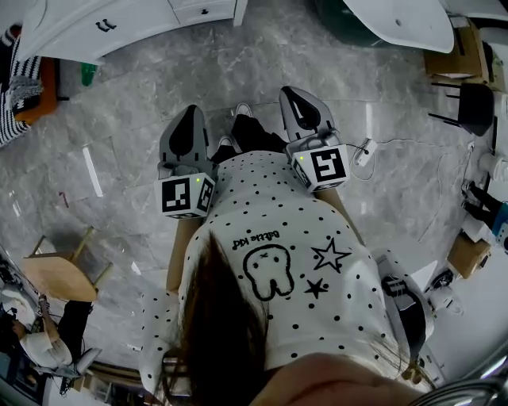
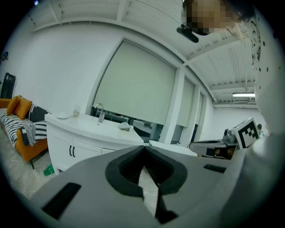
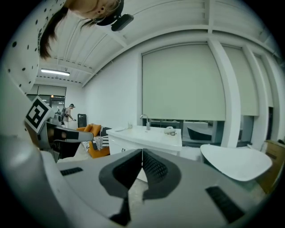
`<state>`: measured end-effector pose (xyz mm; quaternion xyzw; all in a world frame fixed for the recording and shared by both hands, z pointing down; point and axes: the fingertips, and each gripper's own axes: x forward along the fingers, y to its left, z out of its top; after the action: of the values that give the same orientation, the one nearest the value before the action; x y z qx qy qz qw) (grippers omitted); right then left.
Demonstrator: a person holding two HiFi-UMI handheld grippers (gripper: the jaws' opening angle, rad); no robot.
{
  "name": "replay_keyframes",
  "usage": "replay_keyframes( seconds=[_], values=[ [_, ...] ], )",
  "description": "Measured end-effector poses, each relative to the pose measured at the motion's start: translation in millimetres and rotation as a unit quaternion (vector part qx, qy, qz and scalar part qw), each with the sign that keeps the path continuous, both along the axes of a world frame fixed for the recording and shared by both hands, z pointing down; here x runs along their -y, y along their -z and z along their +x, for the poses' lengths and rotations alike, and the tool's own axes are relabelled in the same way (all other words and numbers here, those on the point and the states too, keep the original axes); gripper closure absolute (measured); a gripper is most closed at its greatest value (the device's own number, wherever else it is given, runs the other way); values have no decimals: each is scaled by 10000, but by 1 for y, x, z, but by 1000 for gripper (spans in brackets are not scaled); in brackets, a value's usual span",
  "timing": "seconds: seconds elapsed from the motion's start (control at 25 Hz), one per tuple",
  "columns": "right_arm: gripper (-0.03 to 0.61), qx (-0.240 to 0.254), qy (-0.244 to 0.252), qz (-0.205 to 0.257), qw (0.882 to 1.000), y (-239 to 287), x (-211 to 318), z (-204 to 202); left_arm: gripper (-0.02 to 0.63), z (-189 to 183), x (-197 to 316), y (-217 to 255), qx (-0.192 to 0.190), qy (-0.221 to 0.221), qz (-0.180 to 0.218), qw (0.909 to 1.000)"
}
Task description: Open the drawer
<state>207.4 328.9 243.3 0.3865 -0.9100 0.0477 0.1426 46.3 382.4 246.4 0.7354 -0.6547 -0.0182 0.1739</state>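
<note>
Standing behind the person, I note both tools held out in front, side by side, aimed toward twelve o'clock.

- The left gripper (image 1: 191, 111) has its jaws pressed together with nothing between them.
- The right gripper (image 1: 295, 93) is the same, closed and empty.
- Likely reason: there is nothing within reach to grasp yet, so they are simply carried closed during the approach.
- Bare grey floor (image 1: 119, 135) lies ahead of the tips.
- The white vanity cabinet (image 1: 95, 28) sits at about eleven o'clock, well apart from both tools.
- The drawer front (image 1: 205, 11) is at the cabinet's right end. It has a small dark pull and looks fully closed, so the task seems not yet started.
- Farther off there is an orange sofa (image 1: 36, 87) at ten o'clock and a white tub (image 1: 405, 20) at one.
</note>
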Motion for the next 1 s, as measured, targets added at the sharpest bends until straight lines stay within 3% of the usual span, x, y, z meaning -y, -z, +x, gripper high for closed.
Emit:
replay_keyframes(
  seconds=[0.48,1.0],
  values=[
    [565,15,236,104,9997,-3,70,24,609,31,61,1,-21,168,95,9998],
    [565,42,135,-12,9999,-10,104,22,609,29,98,1,-29,35,-25,10000]
  ],
)
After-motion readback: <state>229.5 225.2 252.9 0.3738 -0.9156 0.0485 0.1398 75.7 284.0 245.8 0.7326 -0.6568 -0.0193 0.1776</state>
